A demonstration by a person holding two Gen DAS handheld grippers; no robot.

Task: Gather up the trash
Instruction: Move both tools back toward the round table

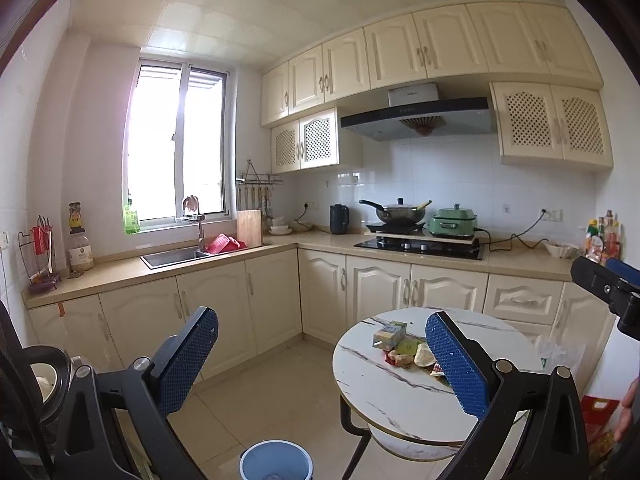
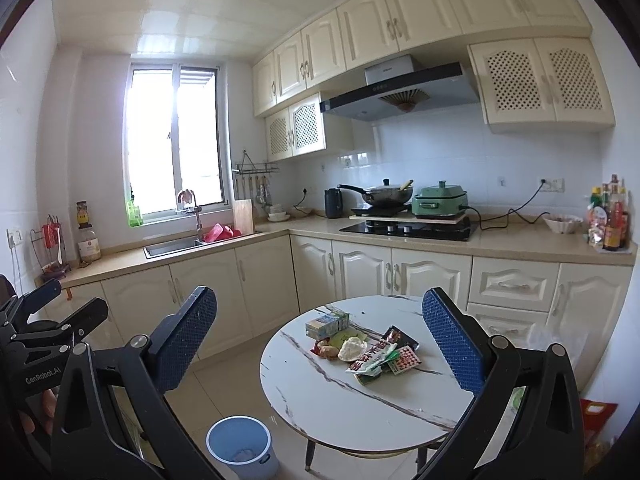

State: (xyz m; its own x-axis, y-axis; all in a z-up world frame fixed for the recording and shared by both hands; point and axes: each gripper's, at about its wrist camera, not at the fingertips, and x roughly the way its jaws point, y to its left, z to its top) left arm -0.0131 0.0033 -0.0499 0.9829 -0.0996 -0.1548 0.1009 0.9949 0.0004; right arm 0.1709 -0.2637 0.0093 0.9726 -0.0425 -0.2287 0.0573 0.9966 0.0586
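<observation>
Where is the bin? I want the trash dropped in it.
The blue bin stands on the floor at the bottom of both views, just left of the round table that carries the trash pile.

Both sets of jaws stand wide apart, holding nothing, high above the round desk. Its near half, toward 6 o'clock, is bare marble. The trash heap crowds the middle toward 12 o'clock, the carton at 11. The blue bin stands on open floor at 8 o'clock.
</observation>
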